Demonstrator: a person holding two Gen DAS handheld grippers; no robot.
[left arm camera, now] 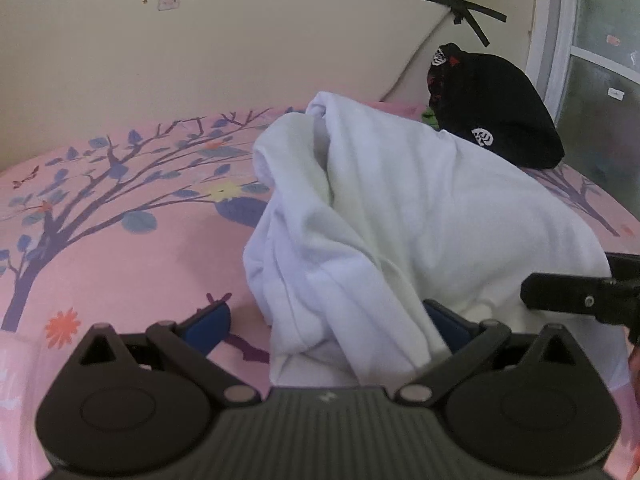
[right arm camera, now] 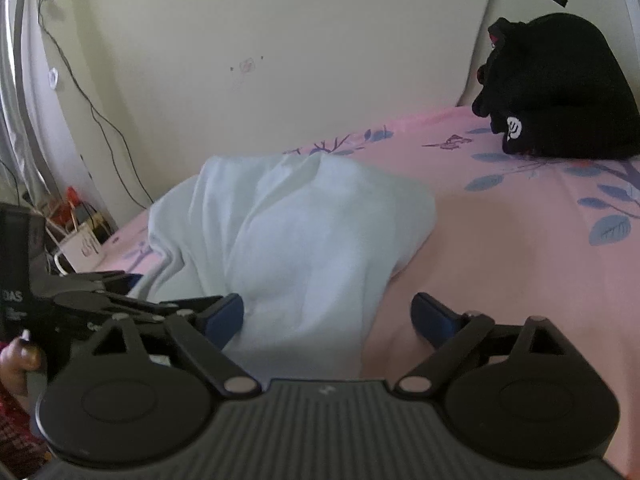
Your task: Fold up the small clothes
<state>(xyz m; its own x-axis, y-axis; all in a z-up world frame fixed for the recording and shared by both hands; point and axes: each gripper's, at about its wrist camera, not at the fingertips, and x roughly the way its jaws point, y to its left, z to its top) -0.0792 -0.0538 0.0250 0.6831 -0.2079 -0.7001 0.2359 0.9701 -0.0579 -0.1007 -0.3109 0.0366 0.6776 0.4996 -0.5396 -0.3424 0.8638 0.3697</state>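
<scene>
You have one white garment (left arm camera: 400, 216), one black bundle of clothing (left arm camera: 492, 108) and two grippers over one pink floral bedsheet (left arm camera: 120, 248).

garment (left arm camera: 400, 216) on bed (left arm camera: 120, 264), bundle (left arm camera: 496, 108) behind it by wall (left arm camera: 240, 40)

Both wrist views low, close, facing wall, sharing white garment (left arm camera: 400, 220)

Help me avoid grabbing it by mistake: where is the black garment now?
The black garment sits bunched at the far right of both views, on the pink bedsheet against the wall, beyond the white garment.
</scene>
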